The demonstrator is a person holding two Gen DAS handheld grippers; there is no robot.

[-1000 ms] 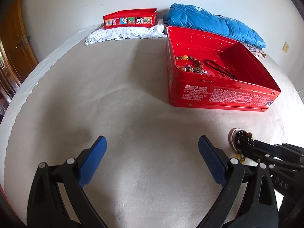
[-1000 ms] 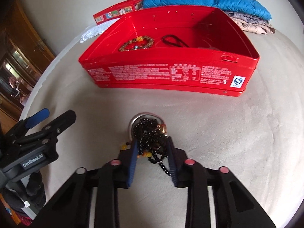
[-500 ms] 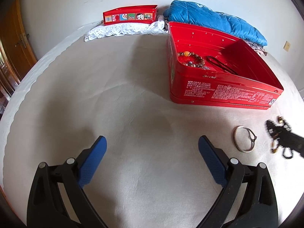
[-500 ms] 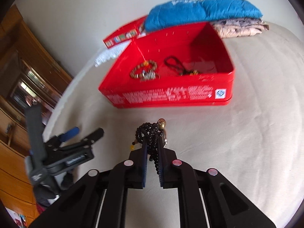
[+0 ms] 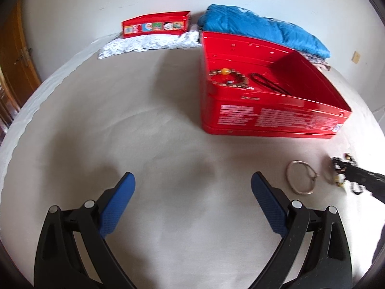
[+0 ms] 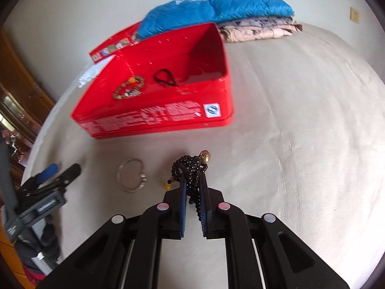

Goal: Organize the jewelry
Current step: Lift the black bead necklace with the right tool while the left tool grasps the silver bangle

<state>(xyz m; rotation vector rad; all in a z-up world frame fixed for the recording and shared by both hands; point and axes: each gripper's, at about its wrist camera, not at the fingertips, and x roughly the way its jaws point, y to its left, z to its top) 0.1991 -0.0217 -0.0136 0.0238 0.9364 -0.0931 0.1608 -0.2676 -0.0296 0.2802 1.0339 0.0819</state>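
My right gripper (image 6: 194,179) is shut on a black bead necklace (image 6: 190,167) with a gold end bead, lifted a little off the beige cloth; its strands dangle between the pads. That necklace (image 5: 343,172) also shows at the right edge of the left wrist view. A silver bangle (image 6: 131,178) (image 5: 300,177) lies on the cloth left of it. The open red tin (image 6: 154,118) (image 5: 272,120) beyond holds a brown bead bracelet (image 6: 128,90) (image 5: 228,78) and a black cord (image 6: 164,78) (image 5: 267,84). My left gripper (image 5: 192,200) stands open over bare cloth, holding nothing.
The tin's red lid (image 5: 155,25) rests on white lace (image 5: 146,44) at the back. A folded blue jacket (image 6: 216,12) and patterned fabric (image 6: 259,27) lie behind the tin. Wooden furniture (image 6: 16,84) stands at the left.
My right gripper closed on the black necklace, lifted it off the bangle and carried it to the right. The bangle now lies uncovered. The left gripper stayed put.
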